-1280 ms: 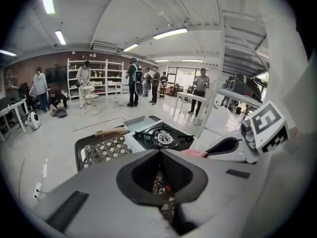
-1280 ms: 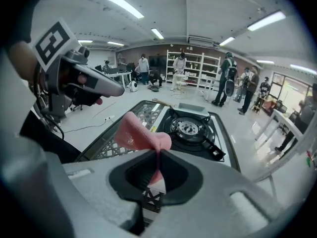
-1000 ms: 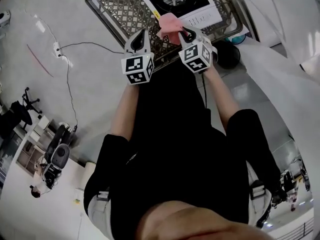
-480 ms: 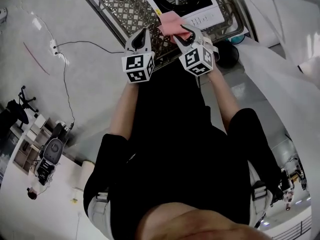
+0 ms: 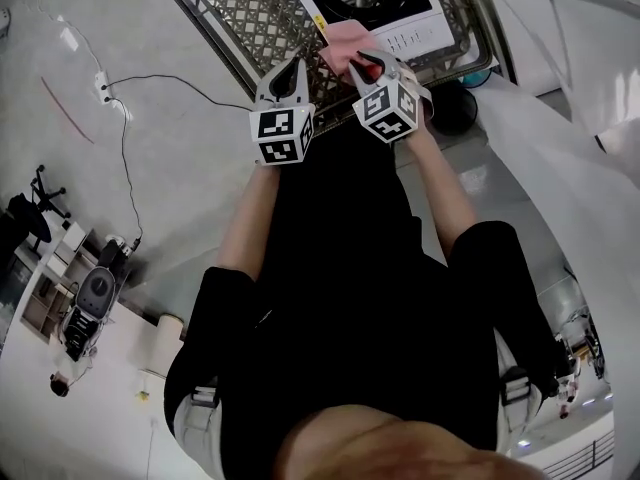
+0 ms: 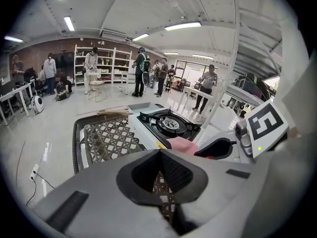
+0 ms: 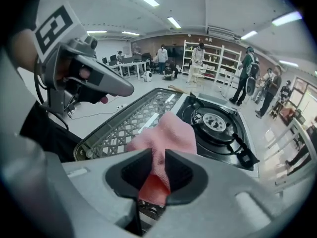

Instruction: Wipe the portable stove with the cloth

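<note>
- Nearest, over the near edge of the bench (image 5: 250,18): left gripper (image 5: 296,68), fingers pressed together on nothing. Kept off to one side and idle, likely so as not to get in the way of the wiping.
- Just to its right and a little further on: right gripper (image 7: 159,160), fingers just closed in and clamped on the pink cloth (image 7: 166,133).
- Pinched at one end, with the rest bunched out past the fingertips as a soft pad to rub with.
- Tipped downward toward the bench, likely to bring that loose end down onto the metal.
- Held in the air, not yet touching anything that can be seen. Hanging over the lattice top, just before the near left corner of the stove.
- Further on, on the right part of the bench: portable stove (image 7: 218,125), set flat with the burner up and nothing on it, the whole top open to wipe.
- No wiping begun yet, by the look of it. Next, likely a short push forward and down.
- Farthest back: people (image 6: 141,66) standing by shelves (image 6: 106,63), well apart from the job.
</note>
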`<state>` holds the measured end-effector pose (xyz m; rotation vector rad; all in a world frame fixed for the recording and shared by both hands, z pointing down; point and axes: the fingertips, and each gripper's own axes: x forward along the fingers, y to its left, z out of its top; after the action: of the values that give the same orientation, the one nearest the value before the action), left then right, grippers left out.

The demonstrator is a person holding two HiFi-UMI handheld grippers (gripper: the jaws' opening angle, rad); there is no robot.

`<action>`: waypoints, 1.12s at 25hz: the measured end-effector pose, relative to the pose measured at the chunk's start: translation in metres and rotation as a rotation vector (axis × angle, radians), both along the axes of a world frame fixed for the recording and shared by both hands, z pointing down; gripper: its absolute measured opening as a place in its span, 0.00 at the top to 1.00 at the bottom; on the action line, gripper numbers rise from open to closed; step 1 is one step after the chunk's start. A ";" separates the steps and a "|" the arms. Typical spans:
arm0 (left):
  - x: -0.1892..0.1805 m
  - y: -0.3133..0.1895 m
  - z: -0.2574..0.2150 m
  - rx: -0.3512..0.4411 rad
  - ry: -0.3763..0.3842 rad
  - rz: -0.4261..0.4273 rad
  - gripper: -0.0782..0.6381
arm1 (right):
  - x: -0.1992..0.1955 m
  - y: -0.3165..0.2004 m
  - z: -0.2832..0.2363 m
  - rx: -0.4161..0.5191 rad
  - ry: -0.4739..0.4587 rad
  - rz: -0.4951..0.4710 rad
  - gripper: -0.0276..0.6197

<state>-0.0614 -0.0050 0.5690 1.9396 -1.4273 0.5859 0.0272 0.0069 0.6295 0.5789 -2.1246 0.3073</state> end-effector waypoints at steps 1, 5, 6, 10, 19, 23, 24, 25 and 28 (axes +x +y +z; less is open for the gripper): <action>0.001 0.001 0.001 -0.004 0.001 0.000 0.89 | 0.001 0.001 0.001 -0.006 -0.002 0.008 0.83; 0.003 0.003 0.005 -0.016 0.004 -0.001 0.89 | 0.004 0.000 0.004 -0.022 -0.024 0.027 0.84; 0.003 0.002 0.006 -0.017 0.004 -0.002 0.89 | 0.004 -0.002 0.004 -0.022 -0.025 0.029 0.85; 0.008 0.000 0.008 -0.019 0.007 0.005 0.89 | 0.007 -0.004 0.004 -0.013 -0.024 0.025 0.90; 0.027 -0.001 0.017 -0.038 0.015 0.037 0.89 | 0.025 -0.009 0.001 -0.008 -0.039 0.077 0.91; 0.032 -0.002 0.021 -0.048 0.015 0.047 0.89 | 0.039 -0.014 0.002 0.002 -0.021 0.095 0.91; 0.034 -0.003 0.021 -0.049 0.016 0.050 0.89 | 0.044 -0.016 0.002 0.006 -0.015 0.101 0.91; 0.036 -0.005 0.022 -0.050 0.017 0.054 0.89 | 0.048 -0.018 0.001 0.009 -0.010 0.108 0.91; 0.042 -0.009 0.024 -0.049 0.018 0.066 0.89 | 0.062 -0.025 0.001 0.018 -0.001 0.133 0.91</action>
<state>-0.0198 -0.0136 0.5926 1.9546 -1.3301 0.6268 0.0890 -0.0182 0.6309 0.7324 -2.0960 0.3629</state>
